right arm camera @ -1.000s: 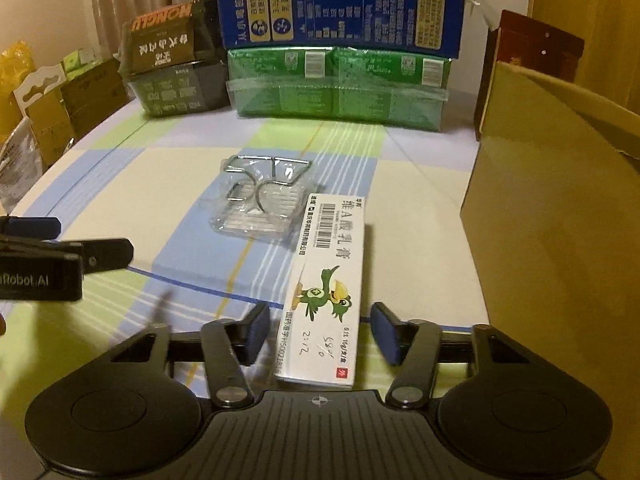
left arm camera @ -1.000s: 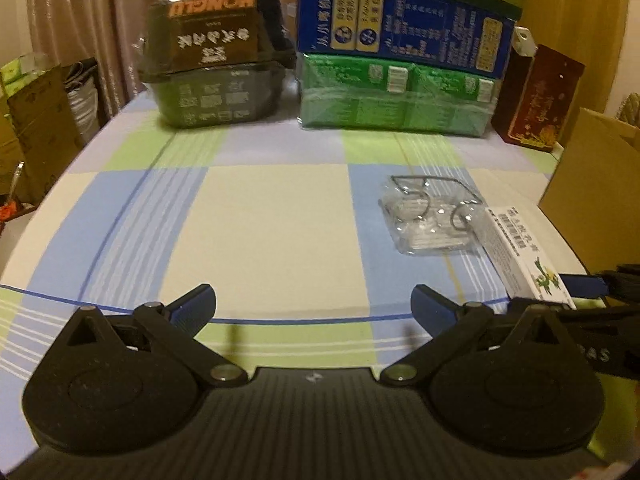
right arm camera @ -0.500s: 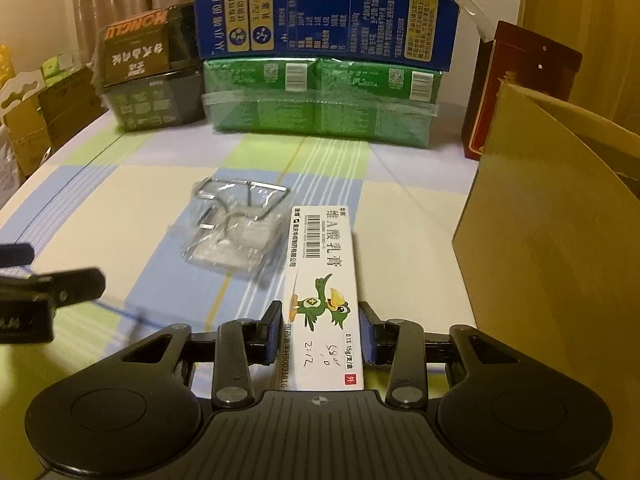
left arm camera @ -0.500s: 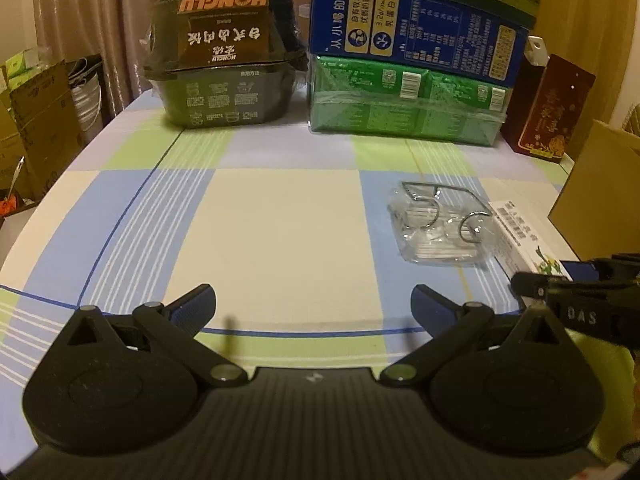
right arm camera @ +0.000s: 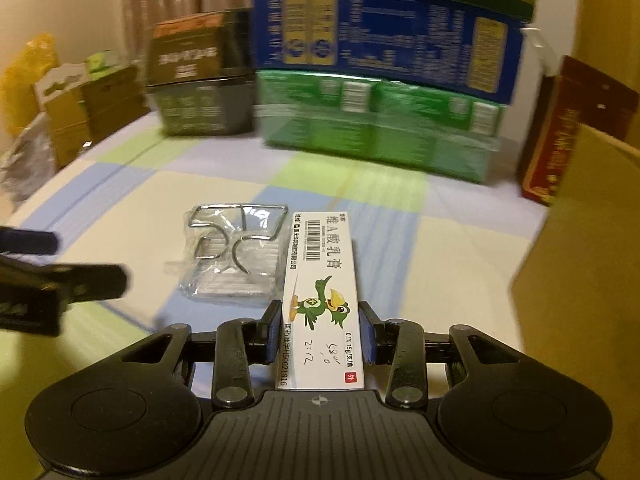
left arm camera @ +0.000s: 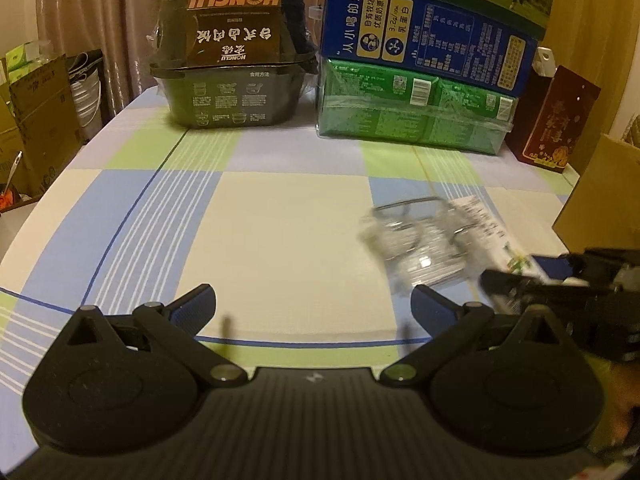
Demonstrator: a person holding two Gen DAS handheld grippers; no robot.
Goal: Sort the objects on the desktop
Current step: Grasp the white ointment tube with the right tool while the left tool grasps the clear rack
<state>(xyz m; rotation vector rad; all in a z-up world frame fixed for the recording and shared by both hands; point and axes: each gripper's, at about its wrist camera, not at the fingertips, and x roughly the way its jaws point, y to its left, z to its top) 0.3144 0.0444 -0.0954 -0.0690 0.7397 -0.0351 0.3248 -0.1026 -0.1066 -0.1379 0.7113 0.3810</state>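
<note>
Right gripper [right arm camera: 320, 332] jaws clamped across the ointment box [right arm camera: 322, 280] near end, likely for lifting toward the cardboard box [right arm camera: 580, 248]. Left gripper [left arm camera: 310, 300] jaws wide, holding nothing, above the bench [left arm camera: 280, 220].

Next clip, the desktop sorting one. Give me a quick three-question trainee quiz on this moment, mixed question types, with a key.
1. True or false: the right gripper is closed on the white ointment box.
2. Multiple choice: what is the left gripper holding? A) the bagged wire holder B) the ointment box C) nothing
3. Short answer: on which side of the ointment box, in the right wrist view, does the bagged wire holder lie?

Key
1. True: both pads press on its long sides.
2. C: its jaws stand wide apart over bare tablecloth.
3. On its left, close beside it.
</note>
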